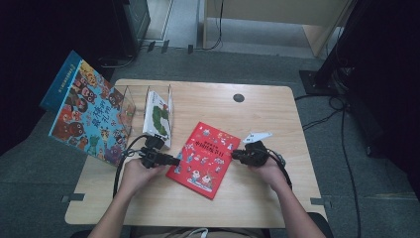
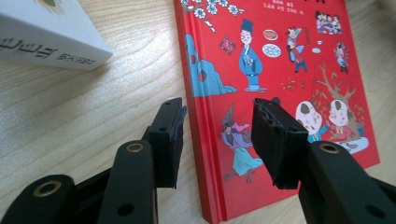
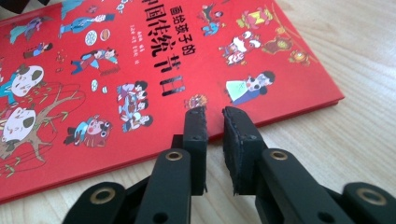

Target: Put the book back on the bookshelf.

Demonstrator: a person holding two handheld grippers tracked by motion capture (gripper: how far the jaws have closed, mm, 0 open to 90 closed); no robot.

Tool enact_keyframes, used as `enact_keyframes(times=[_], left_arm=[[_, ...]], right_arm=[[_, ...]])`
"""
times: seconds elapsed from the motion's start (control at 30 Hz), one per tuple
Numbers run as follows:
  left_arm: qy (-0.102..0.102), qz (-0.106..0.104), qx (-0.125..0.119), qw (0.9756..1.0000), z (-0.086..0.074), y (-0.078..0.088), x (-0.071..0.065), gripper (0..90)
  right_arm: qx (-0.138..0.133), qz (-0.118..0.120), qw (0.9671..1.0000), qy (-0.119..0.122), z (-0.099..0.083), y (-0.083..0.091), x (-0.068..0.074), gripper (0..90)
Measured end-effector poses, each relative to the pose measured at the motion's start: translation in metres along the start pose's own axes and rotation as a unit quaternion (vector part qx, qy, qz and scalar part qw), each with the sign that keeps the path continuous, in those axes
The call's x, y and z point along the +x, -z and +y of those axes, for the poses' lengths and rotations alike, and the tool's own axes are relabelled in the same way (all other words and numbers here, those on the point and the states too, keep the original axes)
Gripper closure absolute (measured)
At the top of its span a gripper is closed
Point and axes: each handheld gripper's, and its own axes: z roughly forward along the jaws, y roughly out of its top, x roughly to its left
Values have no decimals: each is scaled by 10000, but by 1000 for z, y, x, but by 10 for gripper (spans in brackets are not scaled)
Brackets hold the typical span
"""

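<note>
Object: red illustrated hardcover book (image 1: 204, 159) flat at worktop (image 1: 257, 198) centre | Left gripper (image 1: 171, 160): jaws spread, straddling spine edge, no grip | Right gripper (image 1: 236, 155): jaws nearly together at opposite edge, empty | Progress: approach done; grasp and lift remain.

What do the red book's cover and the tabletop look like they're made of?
Red book: looks like a hardback, its smooth, slightly glossy board cover standing thick at the edge in the left gripper view. Table: pale wood or wood-look laminate, matte, with visible grain.
</note>
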Motion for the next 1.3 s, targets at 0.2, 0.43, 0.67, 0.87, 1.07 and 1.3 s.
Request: enact_keyframes(times=[0.2, 0.43, 0.67, 0.87, 1.07, 1.3], left_arm=[[67, -76, 79, 9999, 1, -6, 0, 579], [162, -153, 86, 9997, -2, -7, 1, 594], [118, -258, 75, 9996, -3, -15, -13, 586], [228, -314, 35, 9992, -4, -17, -16, 590], [124, -308, 82, 9994, -5, -21, -24, 588], [106, -300, 14, 9995, -6, -27, -36, 586]], right_arm=[[21, -28, 10000, 6, -2, 0, 1, 796], [36, -40, 10000, 28, -3, 0, 2, 812], [72, -56, 9999, -62, -3, 0, 0, 829], [69, -78, 9999, -79, -4, 1, -3, 829], [81, -154, 9997, -177, -5, 2, -5, 834], [82, -359, 9988, -325, -6, 6, -9, 832]])
